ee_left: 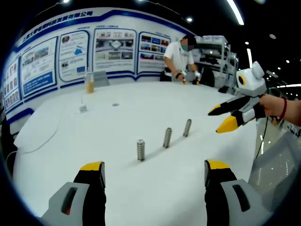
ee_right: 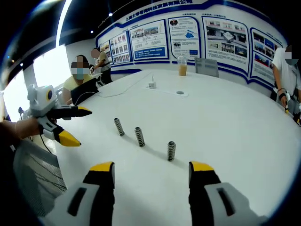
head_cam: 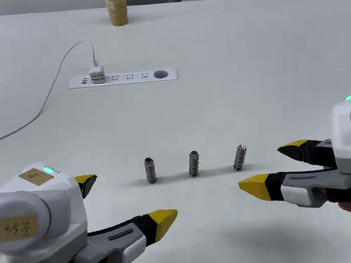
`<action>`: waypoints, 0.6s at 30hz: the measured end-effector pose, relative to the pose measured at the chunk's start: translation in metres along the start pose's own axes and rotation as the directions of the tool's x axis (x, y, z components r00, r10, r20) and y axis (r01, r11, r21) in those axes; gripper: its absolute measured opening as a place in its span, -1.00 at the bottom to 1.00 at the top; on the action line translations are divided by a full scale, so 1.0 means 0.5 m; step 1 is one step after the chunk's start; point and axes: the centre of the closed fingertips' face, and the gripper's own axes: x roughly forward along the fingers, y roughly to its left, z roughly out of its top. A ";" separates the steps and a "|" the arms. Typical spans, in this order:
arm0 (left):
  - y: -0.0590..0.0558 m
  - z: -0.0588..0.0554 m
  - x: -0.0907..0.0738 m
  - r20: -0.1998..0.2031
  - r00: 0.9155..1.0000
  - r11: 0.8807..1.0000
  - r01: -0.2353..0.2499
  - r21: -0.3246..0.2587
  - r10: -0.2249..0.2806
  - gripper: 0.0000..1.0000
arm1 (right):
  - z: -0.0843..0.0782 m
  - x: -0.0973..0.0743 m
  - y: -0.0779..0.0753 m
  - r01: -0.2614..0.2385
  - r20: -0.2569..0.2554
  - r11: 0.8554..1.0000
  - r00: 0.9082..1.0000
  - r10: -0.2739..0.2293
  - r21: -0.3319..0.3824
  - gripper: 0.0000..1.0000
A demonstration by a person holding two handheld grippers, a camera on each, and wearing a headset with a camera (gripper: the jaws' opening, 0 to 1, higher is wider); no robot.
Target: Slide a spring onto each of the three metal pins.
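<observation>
The task looks done: each of the three metal pins (head_cam: 193, 154) seems to carry a spring. The left spring (head_cam: 150, 170), middle spring (head_cam: 194, 164) and right spring (head_cam: 240, 157) stand in a row on the table (head_cam: 253, 100). The left hand-held gripper (head_cam: 126, 199) is spread and empty, near-left of the row. The right hand-held gripper (head_cam: 268, 168) is just right of it, also spread and empty.

Ahead of the jaws, whatever stands inside the three upright grey coiled metal springs (head_cam: 194, 164) is hidden.

Power strip (head_cam: 123, 78), charger (head_cam: 97, 73), cup (head_cam: 117, 9)
</observation>
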 end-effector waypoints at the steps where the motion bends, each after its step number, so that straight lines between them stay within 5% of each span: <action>1: -0.002 0.000 -0.002 -0.005 1.000 1.000 0.002 0.004 -0.002 0.78 | -0.001 -0.002 0.004 -0.004 -0.003 1.000 1.000 0.004 -0.009 0.32; 18: -0.008 -0.020 -0.035 -0.032 0.999 1.000 0.002 -0.009 -0.003 0.92 | -0.028 -0.022 0.034 -0.014 -0.001 1.000 1.000 0.014 -0.010 0.57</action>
